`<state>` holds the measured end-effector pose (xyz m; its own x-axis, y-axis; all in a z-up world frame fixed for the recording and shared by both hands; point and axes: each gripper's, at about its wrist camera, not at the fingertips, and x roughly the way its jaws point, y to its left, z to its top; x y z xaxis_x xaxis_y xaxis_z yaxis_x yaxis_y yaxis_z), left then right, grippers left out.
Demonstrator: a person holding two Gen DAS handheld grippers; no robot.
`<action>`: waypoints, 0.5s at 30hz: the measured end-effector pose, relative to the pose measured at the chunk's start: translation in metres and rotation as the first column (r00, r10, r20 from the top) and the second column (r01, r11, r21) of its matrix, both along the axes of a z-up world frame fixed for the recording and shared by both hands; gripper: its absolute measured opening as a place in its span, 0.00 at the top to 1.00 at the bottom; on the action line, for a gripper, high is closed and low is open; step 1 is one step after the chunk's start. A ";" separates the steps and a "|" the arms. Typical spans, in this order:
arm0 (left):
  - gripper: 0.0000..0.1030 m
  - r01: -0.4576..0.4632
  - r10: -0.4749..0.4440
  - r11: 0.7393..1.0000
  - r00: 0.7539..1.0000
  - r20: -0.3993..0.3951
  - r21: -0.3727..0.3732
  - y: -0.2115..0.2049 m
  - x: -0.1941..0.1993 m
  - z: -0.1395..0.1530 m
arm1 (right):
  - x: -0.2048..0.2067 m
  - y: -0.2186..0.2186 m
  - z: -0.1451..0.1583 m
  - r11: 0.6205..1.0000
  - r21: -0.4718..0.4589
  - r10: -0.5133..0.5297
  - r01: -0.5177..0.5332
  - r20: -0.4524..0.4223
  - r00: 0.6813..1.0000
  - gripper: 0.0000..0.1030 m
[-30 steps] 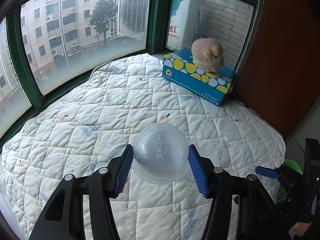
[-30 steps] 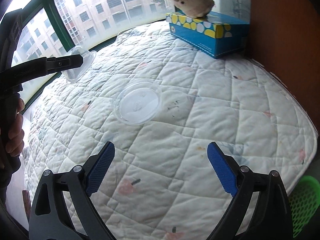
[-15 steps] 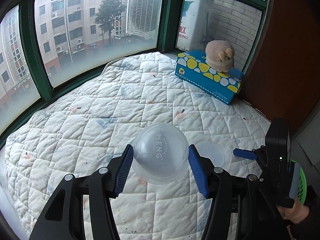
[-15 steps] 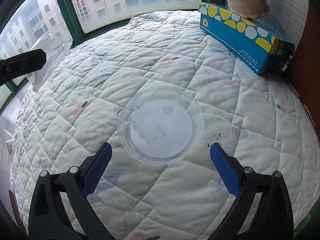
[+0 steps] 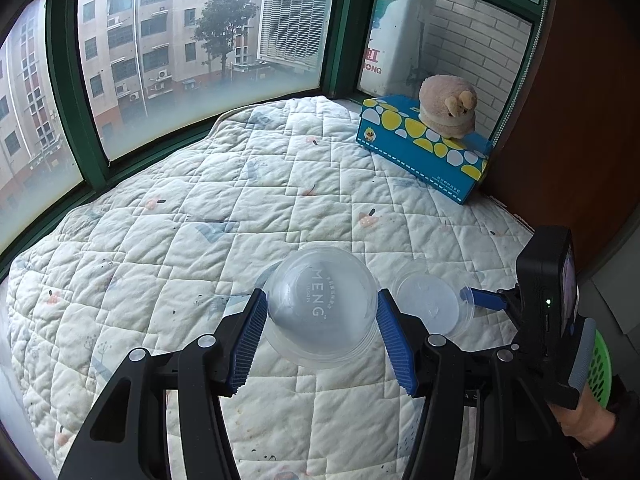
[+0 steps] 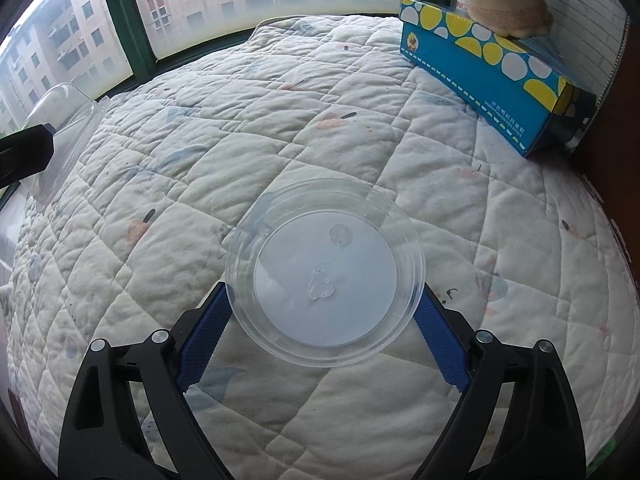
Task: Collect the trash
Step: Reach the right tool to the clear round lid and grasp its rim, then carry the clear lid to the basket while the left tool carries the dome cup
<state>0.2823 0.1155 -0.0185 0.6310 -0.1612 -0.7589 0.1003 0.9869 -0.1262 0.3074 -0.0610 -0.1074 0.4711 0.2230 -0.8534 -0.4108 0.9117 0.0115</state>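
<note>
A clear plastic bowl (image 5: 320,320) marked MENG hangs bottom-up over the quilt, and my left gripper (image 5: 320,294) is shut on its sides. The same bowl (image 6: 64,128) shows at the left edge of the right wrist view. A clear round lid (image 6: 324,272) lies flat on the quilted cover (image 6: 200,120). My right gripper (image 6: 323,287) straddles the lid with its jaws closing; the blue pads (image 6: 200,336) stand right at the rim on both sides, and no squeeze shows. In the left wrist view the lid (image 5: 430,308) lies just right of the bowl.
A blue and yellow tissue box (image 5: 420,152) with a plush toy (image 5: 448,104) on top stands at the far right by the window. A green mesh basket (image 5: 600,368) sits low beyond the cover's right edge. A brown wooden panel (image 5: 580,120) closes off the right side.
My right gripper has come down and forward over the lid, which now lies between its fingers, and its jaws have narrowed. The left gripper still holds the bowl and has shifted slightly.
</note>
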 end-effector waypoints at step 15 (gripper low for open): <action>0.47 0.066 -0.066 0.998 0.998 0.009 -0.019 -0.053 -0.040 0.000 | -0.072 -0.060 0.042 0.995 0.050 -0.089 0.086 0.063 0.994 0.14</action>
<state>0.2426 0.0626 -0.0184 0.6245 -0.2178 -0.7500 0.1666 0.9754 -0.1445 0.2356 -0.1206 -0.0651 0.5449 0.2181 -0.8096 -0.3306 0.9432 0.0315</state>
